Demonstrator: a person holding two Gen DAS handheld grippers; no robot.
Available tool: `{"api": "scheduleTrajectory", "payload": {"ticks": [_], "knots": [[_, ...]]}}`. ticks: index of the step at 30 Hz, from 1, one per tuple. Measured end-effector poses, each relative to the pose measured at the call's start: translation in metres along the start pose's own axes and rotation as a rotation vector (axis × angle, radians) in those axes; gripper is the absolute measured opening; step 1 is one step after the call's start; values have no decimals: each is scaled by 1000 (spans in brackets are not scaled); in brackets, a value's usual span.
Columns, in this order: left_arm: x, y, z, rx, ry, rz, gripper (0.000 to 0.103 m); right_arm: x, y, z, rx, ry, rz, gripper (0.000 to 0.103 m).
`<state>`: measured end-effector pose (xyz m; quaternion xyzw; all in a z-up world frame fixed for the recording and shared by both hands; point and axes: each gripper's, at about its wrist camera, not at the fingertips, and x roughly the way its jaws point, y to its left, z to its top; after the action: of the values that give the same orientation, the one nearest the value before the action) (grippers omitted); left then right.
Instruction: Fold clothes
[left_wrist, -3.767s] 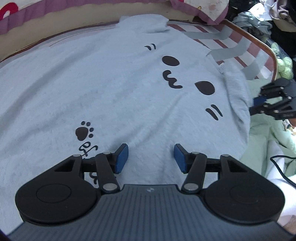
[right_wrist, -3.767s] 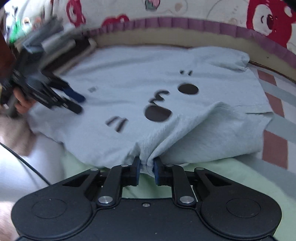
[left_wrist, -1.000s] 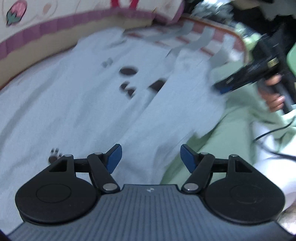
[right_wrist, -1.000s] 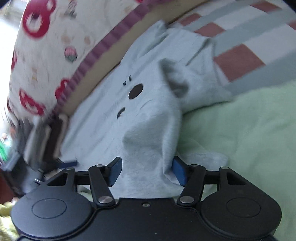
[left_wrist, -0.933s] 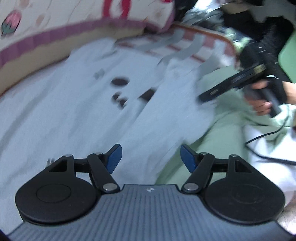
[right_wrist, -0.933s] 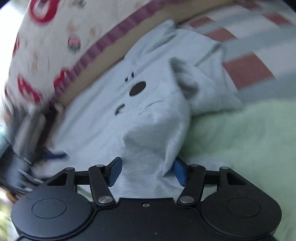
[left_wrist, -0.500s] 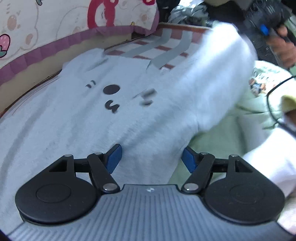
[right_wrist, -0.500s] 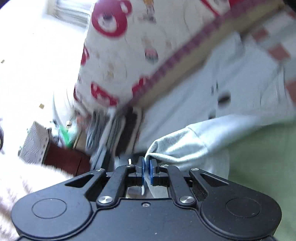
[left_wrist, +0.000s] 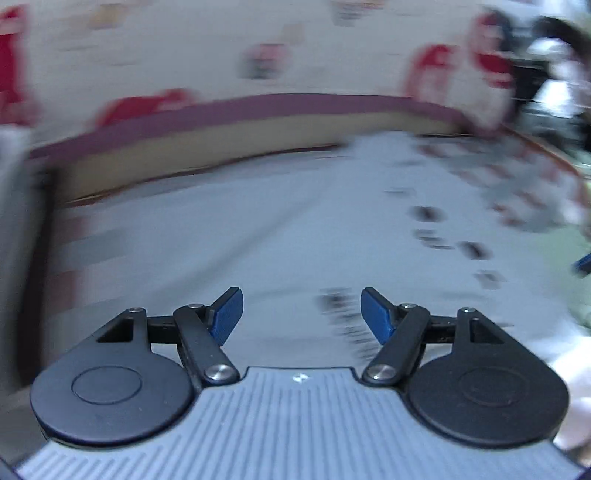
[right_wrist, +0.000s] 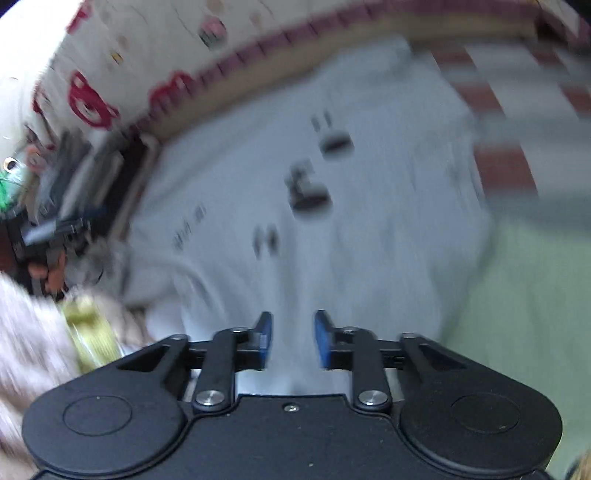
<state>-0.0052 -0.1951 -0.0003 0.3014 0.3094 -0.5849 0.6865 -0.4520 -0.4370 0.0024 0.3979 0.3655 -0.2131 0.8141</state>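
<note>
A pale grey sweatshirt with a black cat-face print lies spread on the bed; both views are motion-blurred. My left gripper hovers open over its lower part, with nothing between its blue pads. In the right wrist view the same sweatshirt fills the middle, face print up. My right gripper is open above the near hem, its pads a narrow gap apart with cloth showing below the gap and none pinched. The left gripper shows blurred at the far left, held by a hand.
A cartoon-print bolster with a purple band runs along the far side of the bed. A red, white and grey striped sheet lies at the right, a pale green blanket near right. Dark clutter stands at the left.
My right gripper has let go of the sweatshirt edge it held pinched half a second ago, and the cloth now lies flat. My left gripper has swung left across the sweatshirt.
</note>
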Motion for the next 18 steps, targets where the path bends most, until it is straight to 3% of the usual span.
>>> {"api": "scheduleTrajectory", "payload": {"ticks": [3, 5, 8, 11, 14, 18], "knots": [[-14, 39, -1, -119, 33, 116, 70, 36, 28, 33, -96, -16, 66, 34], [-17, 54, -12, -188, 91, 129, 70, 66, 54, 50, -184, 12, 122, 34], [-16, 64, -25, -311, 155, 35, 70, 116, 100, 62, -333, 98, 224, 34], [-5, 56, -34, -347, 207, -48, 70, 159, 152, 61, -517, 205, 316, 34], [17, 39, -34, -244, 261, -48, 70, 190, 196, 53, -669, 296, 365, 34], [44, 19, -33, -43, 300, -41, 70, 214, 216, 39, -780, 359, 387, 35]]}}
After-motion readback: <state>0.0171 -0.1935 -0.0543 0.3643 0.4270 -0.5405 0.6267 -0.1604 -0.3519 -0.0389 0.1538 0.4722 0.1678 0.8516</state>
